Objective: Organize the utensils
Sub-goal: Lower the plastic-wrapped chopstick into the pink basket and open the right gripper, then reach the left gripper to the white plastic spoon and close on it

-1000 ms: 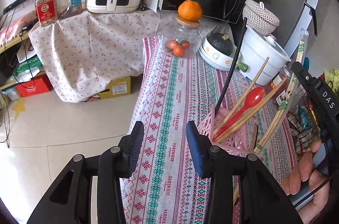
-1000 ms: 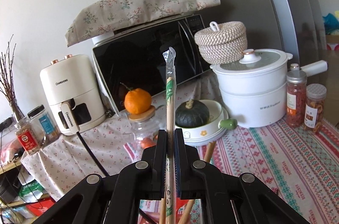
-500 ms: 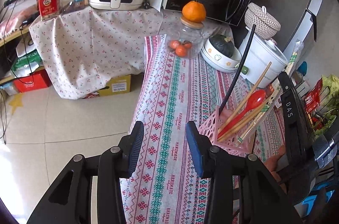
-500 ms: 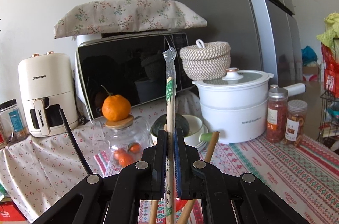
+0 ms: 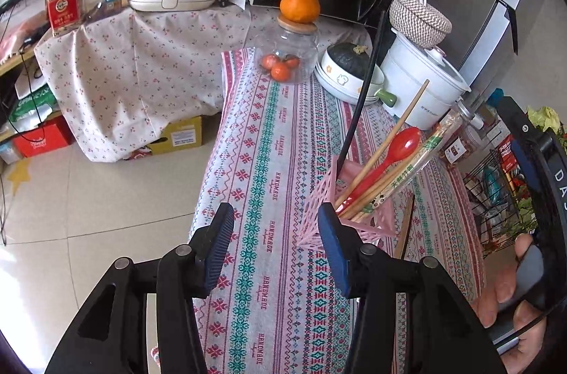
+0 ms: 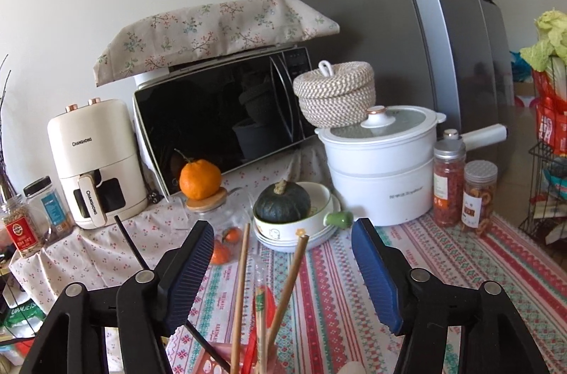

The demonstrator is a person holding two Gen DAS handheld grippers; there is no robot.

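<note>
A pink lattice utensil holder (image 5: 320, 197) stands on the patterned tablecloth. It holds wooden chopsticks (image 5: 386, 143), a red spoon (image 5: 397, 147), a long black utensil (image 5: 361, 94) and wrapped chopsticks (image 5: 421, 154). My left gripper (image 5: 274, 232) is open and empty, just left of the holder. My right gripper (image 6: 280, 253) is open and empty above the holder; the chopsticks (image 6: 241, 282) and the wrapped pair (image 6: 260, 303) stand between its fingers. A loose chopstick (image 5: 405, 228) lies on the cloth beside the holder.
A glass jar (image 5: 287, 55) with an orange on top, a bowl with a dark squash (image 5: 349, 69), a white pot (image 5: 421, 80) and spice jars (image 6: 460, 186) stand at the back. A microwave (image 6: 226, 126) and air fryer (image 6: 94, 161) sit behind. A wire rack (image 5: 496, 182) is to the right.
My right gripper has opened and let go of the wrapped chopsticks, which now rest in the holder. The left gripper stayed open and shifted slightly.
</note>
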